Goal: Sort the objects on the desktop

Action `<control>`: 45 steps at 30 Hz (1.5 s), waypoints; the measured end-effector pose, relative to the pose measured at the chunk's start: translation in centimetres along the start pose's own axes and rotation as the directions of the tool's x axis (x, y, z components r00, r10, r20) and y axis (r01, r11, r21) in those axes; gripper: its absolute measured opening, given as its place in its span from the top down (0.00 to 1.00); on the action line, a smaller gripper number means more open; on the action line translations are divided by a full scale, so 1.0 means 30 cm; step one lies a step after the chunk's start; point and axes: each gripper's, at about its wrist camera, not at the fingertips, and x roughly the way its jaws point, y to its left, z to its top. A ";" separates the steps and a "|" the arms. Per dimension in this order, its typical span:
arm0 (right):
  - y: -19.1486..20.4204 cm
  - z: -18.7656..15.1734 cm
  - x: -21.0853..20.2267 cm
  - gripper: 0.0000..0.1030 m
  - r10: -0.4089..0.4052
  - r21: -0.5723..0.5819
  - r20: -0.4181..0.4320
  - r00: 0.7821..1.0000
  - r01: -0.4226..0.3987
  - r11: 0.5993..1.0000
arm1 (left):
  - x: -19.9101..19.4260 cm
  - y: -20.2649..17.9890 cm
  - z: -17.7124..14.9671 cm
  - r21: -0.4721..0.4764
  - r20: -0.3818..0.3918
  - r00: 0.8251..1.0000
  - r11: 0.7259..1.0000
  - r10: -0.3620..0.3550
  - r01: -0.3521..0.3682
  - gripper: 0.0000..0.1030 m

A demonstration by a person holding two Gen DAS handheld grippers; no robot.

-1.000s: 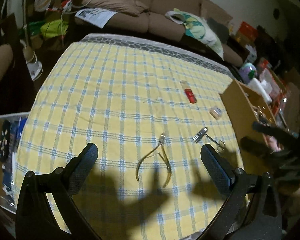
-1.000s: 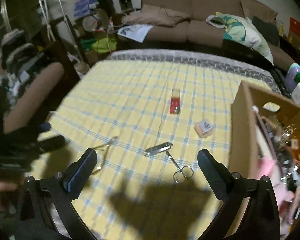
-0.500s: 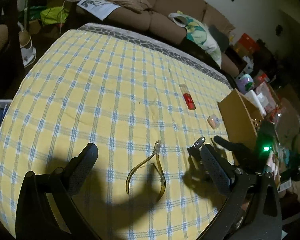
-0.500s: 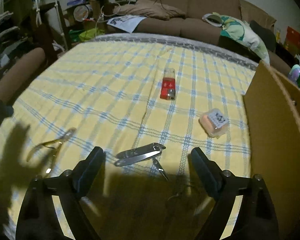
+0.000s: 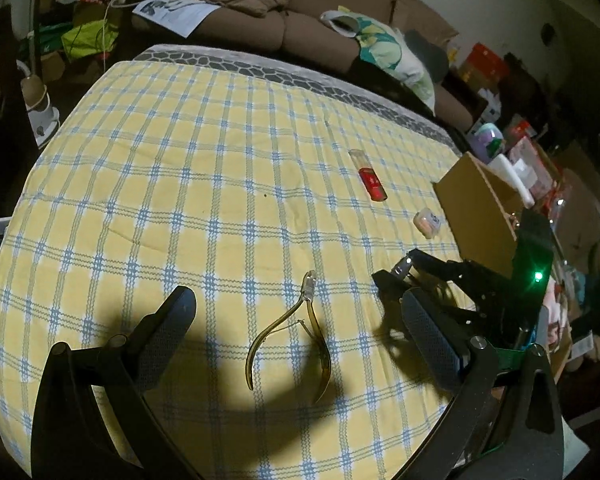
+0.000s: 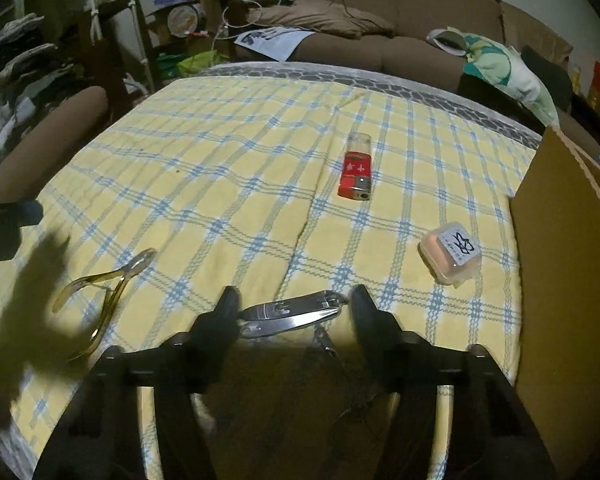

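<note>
A silver nail clipper [image 6: 290, 314] lies on the yellow checked cloth [image 6: 228, 184] between the fingers of my right gripper [image 6: 294, 312], which is low at the cloth and partly closed around it; the left finger touches it. Small scissors [image 6: 326, 342] lie just behind, mostly hidden. Gold cuticle nippers [image 5: 296, 330] lie in front of my open, empty left gripper [image 5: 296, 320]. A red lighter [image 6: 356, 174] and a small orange box [image 6: 450, 254] lie farther out. The right gripper [image 5: 400, 276] also shows in the left wrist view.
A cardboard box [image 6: 568, 272] with items inside stands at the right edge of the cloth. A brown sofa [image 6: 380, 20] with a pillow is behind the surface. Clutter and a chair arm [image 6: 44, 140] are at the left.
My right gripper has dropped down to the cloth and its fingers have narrowed around the nail clipper. The left gripper has tilted down slightly toward the nippers and stayed open.
</note>
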 end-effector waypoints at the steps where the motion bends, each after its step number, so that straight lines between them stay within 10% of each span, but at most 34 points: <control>1: 0.002 -0.003 -0.004 0.44 0.004 0.003 -0.004 1.000 -0.004 1.000 | 0.001 0.000 -0.001 0.000 0.000 1.000 1.000 0.000 0.000 0.00; 12: -0.043 0.050 -0.174 0.44 0.077 0.146 0.058 0.995 -0.085 0.986 | 0.010 0.004 -0.008 0.011 -0.017 1.000 1.000 0.003 -0.003 0.00; 24: -0.101 0.101 -0.403 0.44 0.132 0.242 0.121 0.984 -0.158 0.957 | 0.154 -0.109 -0.183 0.290 -0.102 0.956 0.928 0.273 -0.234 0.03; 28: -0.100 0.101 -0.437 0.44 0.160 0.244 0.146 0.976 -0.192 0.950 | 0.128 -0.100 -0.165 0.255 -0.035 0.968 0.939 0.247 -0.231 0.45; 45: -0.176 0.119 -0.596 0.44 0.149 0.227 0.221 0.964 -0.199 0.953 | -0.064 -0.137 -0.073 0.166 0.069 0.995 0.983 0.066 -0.076 0.45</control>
